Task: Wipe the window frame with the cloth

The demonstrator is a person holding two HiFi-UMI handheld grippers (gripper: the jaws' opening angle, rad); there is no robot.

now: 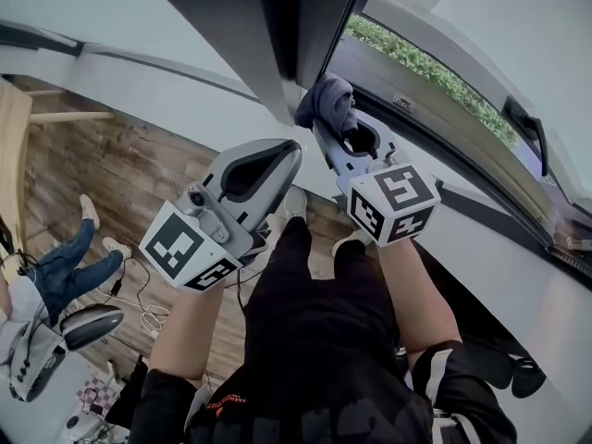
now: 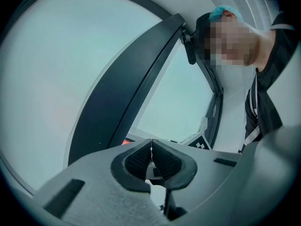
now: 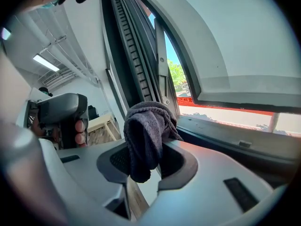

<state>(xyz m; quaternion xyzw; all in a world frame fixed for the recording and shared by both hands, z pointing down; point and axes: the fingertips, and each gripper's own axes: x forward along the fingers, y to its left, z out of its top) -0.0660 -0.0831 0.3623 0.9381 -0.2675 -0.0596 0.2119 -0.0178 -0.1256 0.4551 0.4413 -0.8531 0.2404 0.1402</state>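
Head view: cloth (image 1: 329,105) against window frame (image 1: 277,26) edge.

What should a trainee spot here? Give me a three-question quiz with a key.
1. True or false: the left gripper holds the cloth.
2. The right gripper is: A) spread wide and empty; B) clamped on the cloth; C) clamped on a sponge.
3. Fill in: the left gripper's jaws stand ____, with nothing between them.
Key: 1 false; 2 B; 3 together.
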